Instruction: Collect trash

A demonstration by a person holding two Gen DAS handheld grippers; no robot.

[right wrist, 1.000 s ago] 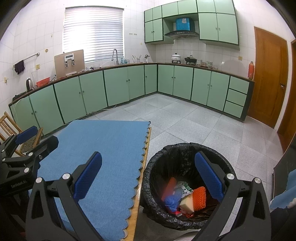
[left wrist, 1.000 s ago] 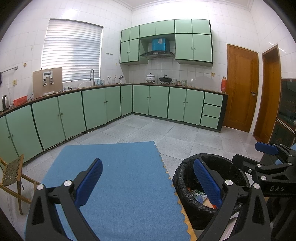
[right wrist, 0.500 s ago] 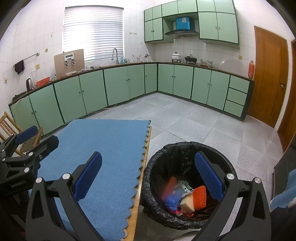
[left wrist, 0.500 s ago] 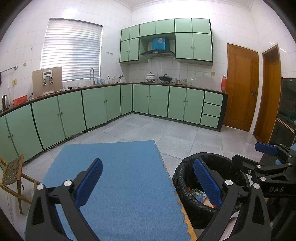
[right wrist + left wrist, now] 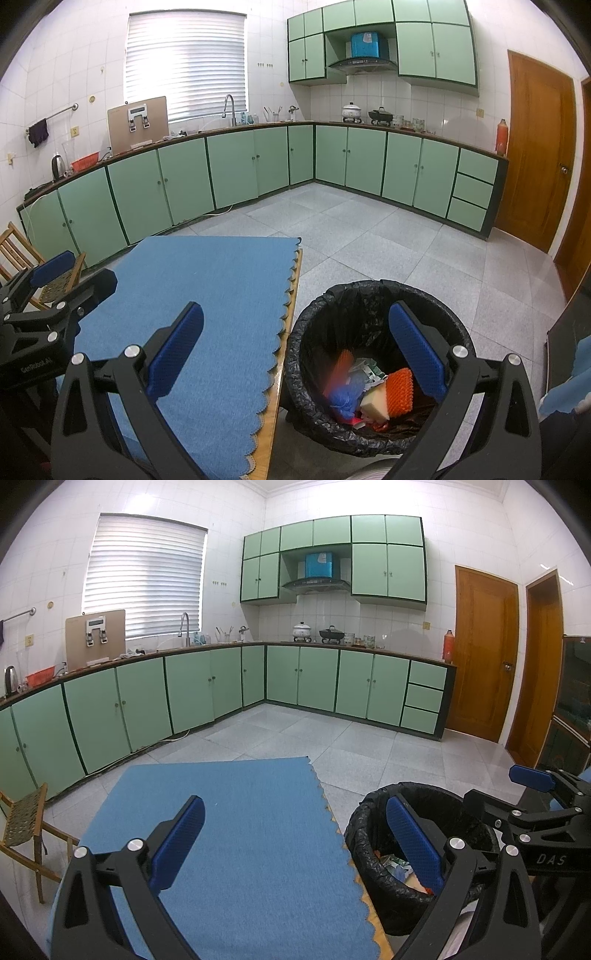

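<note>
I am holding both grippers above the table, and neither is carrying anything. The left gripper (image 5: pixel 295 842) is standing released, its jaws spread wide with only the blue mat (image 5: pixel 236 834) showing between them. The right gripper (image 5: pixel 299 343) is likewise released, its jaws wide apart, its right finger (image 5: pixel 415 350) hanging over the bin (image 5: pixel 373 443) at about 5 o'clock in its view.

The trash (image 5: pixel 369 391) is lying inside the black-lined bin: an orange bristly piece (image 5: pixel 399 391), a pale sponge-like block (image 5: pixel 373 404), something blue and crumpled (image 5: pixel 345 395), some printed wrapper. A blurred orange streak (image 5: pixel 338 367) is showing above the pile; I am reading it as a piece falling, though I cannot be sure.

From the left view the bin is sitting at 4 o'clock, just beside the table edge (image 5: pixel 365 897), and the mat is showing no loose item anywhere I can see. I am judging the collecting as finished or very nearly so; what is left, if anything, lies outside these views.
</note>
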